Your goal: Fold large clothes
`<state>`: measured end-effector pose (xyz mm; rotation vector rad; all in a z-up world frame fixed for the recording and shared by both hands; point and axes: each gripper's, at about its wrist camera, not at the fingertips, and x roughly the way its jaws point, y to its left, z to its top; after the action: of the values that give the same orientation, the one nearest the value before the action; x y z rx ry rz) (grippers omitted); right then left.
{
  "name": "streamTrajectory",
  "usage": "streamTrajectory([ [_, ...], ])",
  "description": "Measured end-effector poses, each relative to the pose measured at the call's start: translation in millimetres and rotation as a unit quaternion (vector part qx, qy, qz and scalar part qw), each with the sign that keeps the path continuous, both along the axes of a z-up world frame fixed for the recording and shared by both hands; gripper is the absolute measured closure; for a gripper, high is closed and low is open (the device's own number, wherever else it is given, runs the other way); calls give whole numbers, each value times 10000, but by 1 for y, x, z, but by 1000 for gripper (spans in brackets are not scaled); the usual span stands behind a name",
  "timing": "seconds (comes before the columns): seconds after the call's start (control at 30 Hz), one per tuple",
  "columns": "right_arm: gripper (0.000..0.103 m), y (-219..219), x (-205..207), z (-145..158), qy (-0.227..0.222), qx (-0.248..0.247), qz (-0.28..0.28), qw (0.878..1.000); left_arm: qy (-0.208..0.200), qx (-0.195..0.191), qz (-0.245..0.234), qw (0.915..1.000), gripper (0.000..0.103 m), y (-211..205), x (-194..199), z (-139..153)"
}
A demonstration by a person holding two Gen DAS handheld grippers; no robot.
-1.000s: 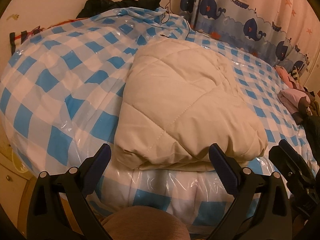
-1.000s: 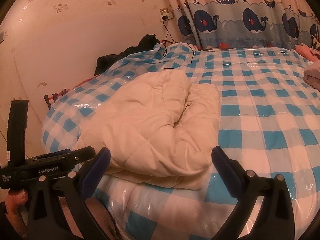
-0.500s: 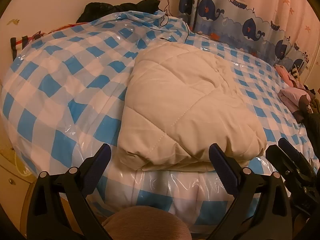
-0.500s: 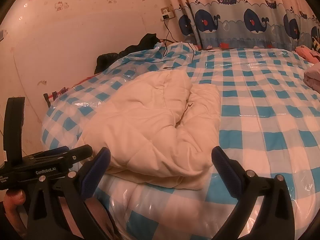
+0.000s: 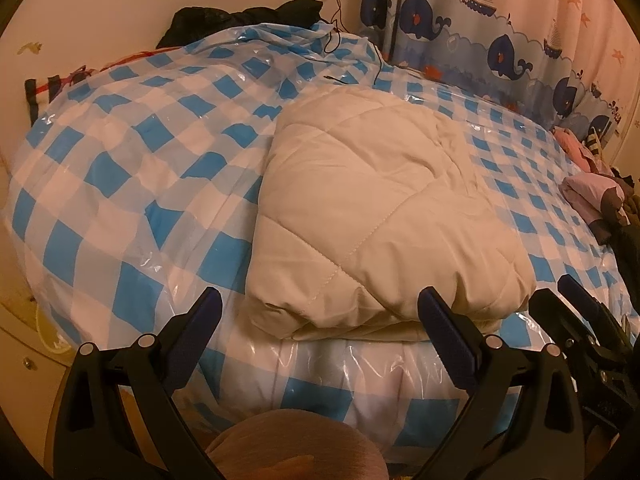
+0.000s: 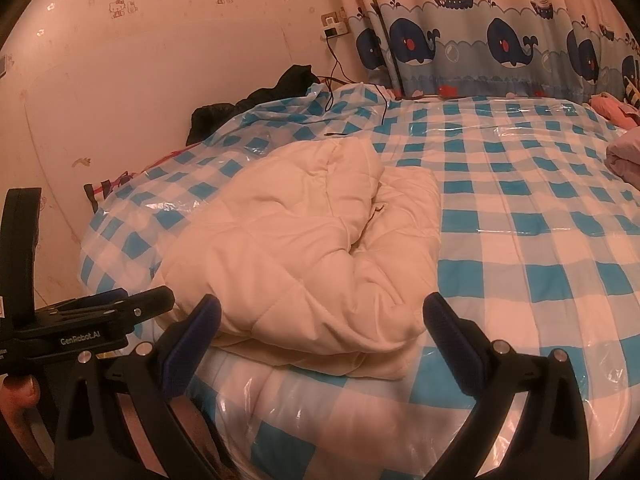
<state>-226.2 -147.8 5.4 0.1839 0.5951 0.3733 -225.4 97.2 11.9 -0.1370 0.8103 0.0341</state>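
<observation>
Quilt (image 5: 380, 220) lies folded just ahead of both tools (image 5: 320, 320) (image 6: 320, 320), jaws apart, empty.

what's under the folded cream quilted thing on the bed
The cream quilted garment lies on the clear plastic over the blue checked bed cover. Whatever sits directly beneath it is hidden.

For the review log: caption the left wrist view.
Open left tongs face a folded cream quilted garment on the checked bed.
</observation>
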Motion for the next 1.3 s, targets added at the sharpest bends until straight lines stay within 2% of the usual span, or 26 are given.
streamTrajectory([
  [0.3,5,1,0,0,29,-26,29,10000,39,-64,17,10000,9,5,0,0],
  [0.57,5,-1,5,-4,296,-176,336,9988,378,-90,-160,9991,9,5,9,-9],
  [0.93,5,-5,5,-4,355,-219,381,9984,539,-38,-225,9983,9,5,13,-13],
  [1.3,5,5,21,-11,1040,-643,495,9913,765,-174,-253,9966,9,13,21,-20],
])
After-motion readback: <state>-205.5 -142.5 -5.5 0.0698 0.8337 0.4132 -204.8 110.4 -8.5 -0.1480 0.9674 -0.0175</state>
